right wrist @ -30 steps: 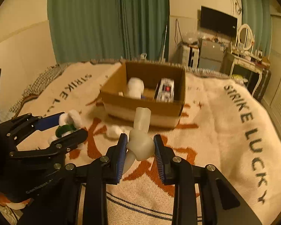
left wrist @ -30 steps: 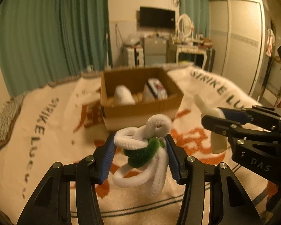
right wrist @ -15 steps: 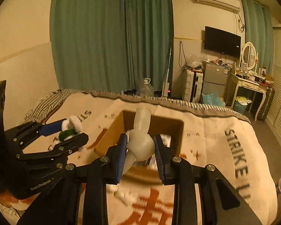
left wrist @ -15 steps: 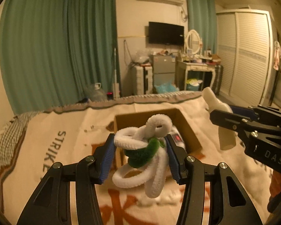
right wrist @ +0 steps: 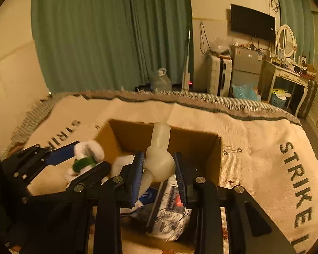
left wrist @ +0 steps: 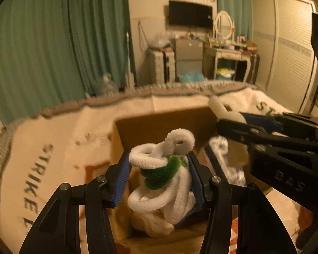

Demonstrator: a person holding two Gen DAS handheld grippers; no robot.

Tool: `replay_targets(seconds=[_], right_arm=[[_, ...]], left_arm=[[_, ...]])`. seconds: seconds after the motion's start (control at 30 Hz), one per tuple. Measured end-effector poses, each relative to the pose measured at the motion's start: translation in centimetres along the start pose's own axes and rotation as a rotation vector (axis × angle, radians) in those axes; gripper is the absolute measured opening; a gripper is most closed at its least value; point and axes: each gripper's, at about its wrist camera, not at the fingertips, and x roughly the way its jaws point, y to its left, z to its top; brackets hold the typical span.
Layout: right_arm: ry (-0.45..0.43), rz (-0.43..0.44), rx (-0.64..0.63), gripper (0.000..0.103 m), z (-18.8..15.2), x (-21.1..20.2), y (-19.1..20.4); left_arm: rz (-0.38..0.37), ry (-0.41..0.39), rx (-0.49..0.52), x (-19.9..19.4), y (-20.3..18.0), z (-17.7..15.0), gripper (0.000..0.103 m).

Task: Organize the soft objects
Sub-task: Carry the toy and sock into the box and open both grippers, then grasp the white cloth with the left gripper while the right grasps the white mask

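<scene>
Left claw [left wrist: 159, 176] grips one fuzzy loop bundle [left wrist: 166, 175], right claw [right wrist: 159, 167] one rubber bulb [right wrist: 159, 158], over one cardboard box [right wrist: 201, 148]

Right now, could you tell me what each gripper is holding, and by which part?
The left gripper clamps the white-and-green fuzzy loop bundle across its middle. The right gripper grips the pale rubber squeeze bulb by its round belly.

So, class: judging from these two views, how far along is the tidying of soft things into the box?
Done: a white plush and a packet lie in the box. In hand: the left gripper holds a white-green loop toy, the right gripper a pale rubber toy, both above the box. Left: releasing both.
</scene>
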Motion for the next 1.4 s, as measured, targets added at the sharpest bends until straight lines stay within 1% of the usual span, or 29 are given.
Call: replay_targets(seconds=[0.03, 0.07, 0.13, 0.17, 0.2, 0.23, 0.27, 0.3, 0.43, 0.5, 0.6, 0.67, 0.7, 0.77, 0.8, 0.93, 1.0, 1.1, 1.17, 1.3, 1.4], right_arm=[[0.009, -0.003, 0.002, 0.030, -0.2, 0.6, -0.2], [0.015, 0.003, 0.012, 0.031, -0.3, 1.1, -0.4], [0.009, 0.024, 0.043, 0.032, -0.6, 1.2, -1.1], [-0.001, 0.038, 0.059, 0.033, -0.6, 1.0, -1.3], [-0.012, 0.041, 0.061, 0.039, -0.4, 0.6, -1.4], [-0.023, 0.027, 0.053, 0.054, -0.3, 0.2, -1.3], [-0.044, 0.002, 0.044, 0.061, -0.1, -0.7, -1.1], [-0.061, -0.007, 0.040, 0.065, 0.1, -1.5, -1.0], [-0.120, -0.032, 0.028, 0.065, 1.1, -6.3, -0.4], [-0.147, -0.045, 0.022, 0.065, 1.9, -8.9, -0.1], [-0.193, -0.060, 0.012, 0.066, 3.0, -14.1, 0.6], [-0.204, -0.084, 0.004, 0.070, 3.5, -17.0, 1.2], [-0.209, -0.092, 0.000, 0.072, 3.6, -18.2, 1.4], [-0.219, -0.097, -0.011, 0.078, 3.6, -21.0, 2.0], [-0.221, -0.101, -0.017, 0.083, 3.5, -22.2, 2.3], [-0.248, -0.093, -0.030, 0.096, 2.1, -26.4, 3.6], [-0.243, -0.087, -0.030, 0.097, 1.1, -27.4, 4.2], [-0.198, -0.099, -0.044, 0.097, -1.0, -28.2, 5.0], [-0.171, -0.085, -0.048, 0.098, -2.9, -28.0, 5.5], [-0.123, -0.047, -0.040, 0.098, -7.0, -26.3, 6.1], [-0.098, -0.020, -0.020, 0.098, -9.9, -23.9, 6.0]], left_arm=[[-0.016, 0.004, -0.002, 0.0, -0.1, -0.1, 0.056], [-0.001, -0.002, 0.002, 0.0, -0.3, -0.3, 0.057], [0.060, -0.017, 0.023, -0.2, -0.6, -0.4, 0.070], [0.072, -0.033, 0.034, -0.6, -0.8, -0.4, 0.073], [0.071, -0.044, 0.040, -0.7, -0.9, -0.1, 0.078], [0.068, -0.055, 0.042, -1.1, -0.9, 0.0, 0.080], [0.068, -0.066, 0.041, -1.7, -0.8, 0.1, 0.080], [0.070, -0.076, 0.037, -2.3, -0.6, 0.3, 0.080], [0.084, -0.111, 0.024, -6.0, -0.2, 1.5, 0.080], [0.099, -0.155, 0.024, -9.1, -0.2, 2.3, 0.080], [0.114, -0.227, 0.036, -13.9, 0.0, 3.4, 0.081], [0.114, -0.271, 0.038, -17.0, 0.2, 3.6, 0.092], [0.111, -0.299, 0.037, -18.9, 0.4, 3.6, 0.094], [0.112, -0.327, 0.039, -21.6, 0.7, 3.4, 0.094], [0.107, -0.341, 0.041, -23.0, 0.9, 3.1, 0.094], [0.102, -0.369, 0.040, -26.4, 1.7, 1.4, 0.094], [0.103, -0.373, 0.055, -27.7, 1.6, -0.2, 0.094], [0.119, -0.364, 0.114, -28.0, 1.2, -2.4, 0.094], [0.126, -0.360, 0.139, -27.7, 0.9, -3.8, 0.094], [0.133, -0.313, 0.119, -25.5, 1.0, -6.4, 0.094], [0.115, -0.249, 0.103, -22.4, 1.1, -8.3, 0.094]])
